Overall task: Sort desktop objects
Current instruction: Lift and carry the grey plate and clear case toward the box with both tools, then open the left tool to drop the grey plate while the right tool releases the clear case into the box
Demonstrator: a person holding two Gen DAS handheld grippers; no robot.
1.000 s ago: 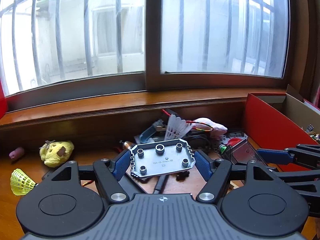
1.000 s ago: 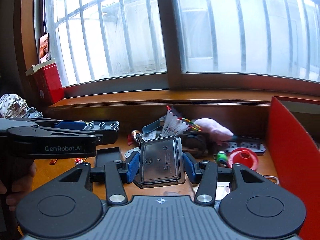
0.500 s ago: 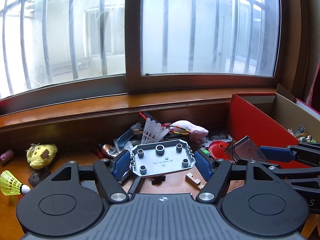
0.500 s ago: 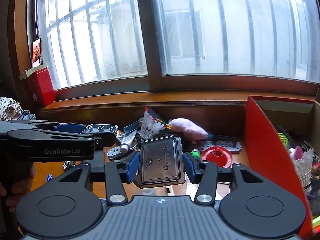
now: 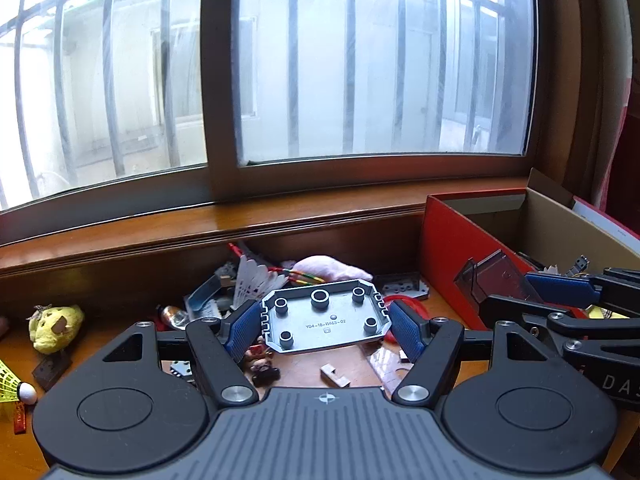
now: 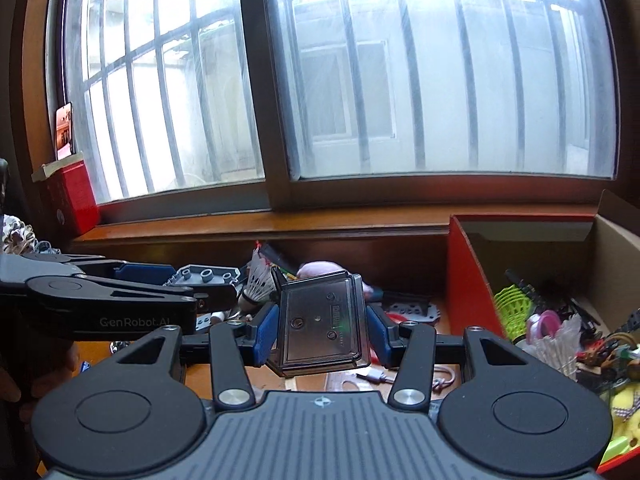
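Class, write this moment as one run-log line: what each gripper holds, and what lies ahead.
left gripper: shut on grey plate | right gripper: shut on clear case | ahead right: red box, open, partly filled

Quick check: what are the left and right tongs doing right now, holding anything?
Left tongs: shut on the grey plastic plate, held off the desk.
Right tongs: shut on the clear smoky case, also lifted.

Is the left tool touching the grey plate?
Touching. The left wrist view shows both blue pads pressed against the grey plate's side edges, left tool holding it up.
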